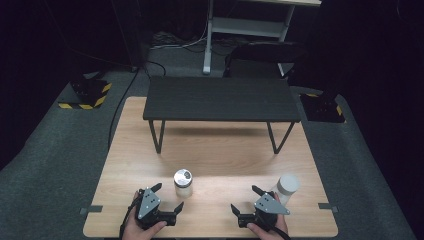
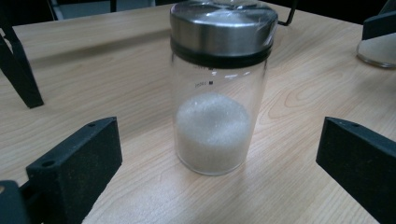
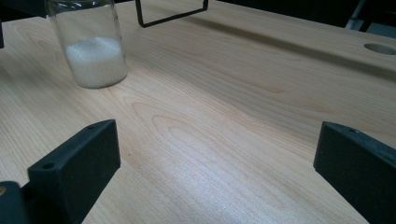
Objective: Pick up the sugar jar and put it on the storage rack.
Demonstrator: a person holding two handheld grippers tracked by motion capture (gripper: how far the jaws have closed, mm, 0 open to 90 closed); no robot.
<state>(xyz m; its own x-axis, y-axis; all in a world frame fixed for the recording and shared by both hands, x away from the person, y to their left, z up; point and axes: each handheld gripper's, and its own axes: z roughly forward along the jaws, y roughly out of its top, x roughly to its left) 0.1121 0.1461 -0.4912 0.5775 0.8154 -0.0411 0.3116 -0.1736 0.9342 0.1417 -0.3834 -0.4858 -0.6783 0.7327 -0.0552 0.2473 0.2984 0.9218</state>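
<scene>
While both hands rested at the near edge of the light wooden bench [image 1: 210, 150], each held a black hand-held gripper with its jaws spread wide and nothing between them. The left hand-held gripper [image 1: 167, 197] sat near the near-left corner, and just beyond its jaws stood a clear glass jar with a shiny metal lid [image 1: 183, 182], upright and partly filled with white granules; in the left gripper view that jar [image 2: 218, 88] stood midway between the two black jaws, apart from both. The right hand-held gripper [image 1: 246, 200] sat toward the near-right corner, its jaws opening toward the middle of the bench over bare wood. Just beside it, toward the right edge, stood a second clear jar with a white lid [image 1: 287, 187], upright. Across the far half of the bench stood a low black table with thin wire legs [image 1: 221, 98], well apart from both jars.
</scene>
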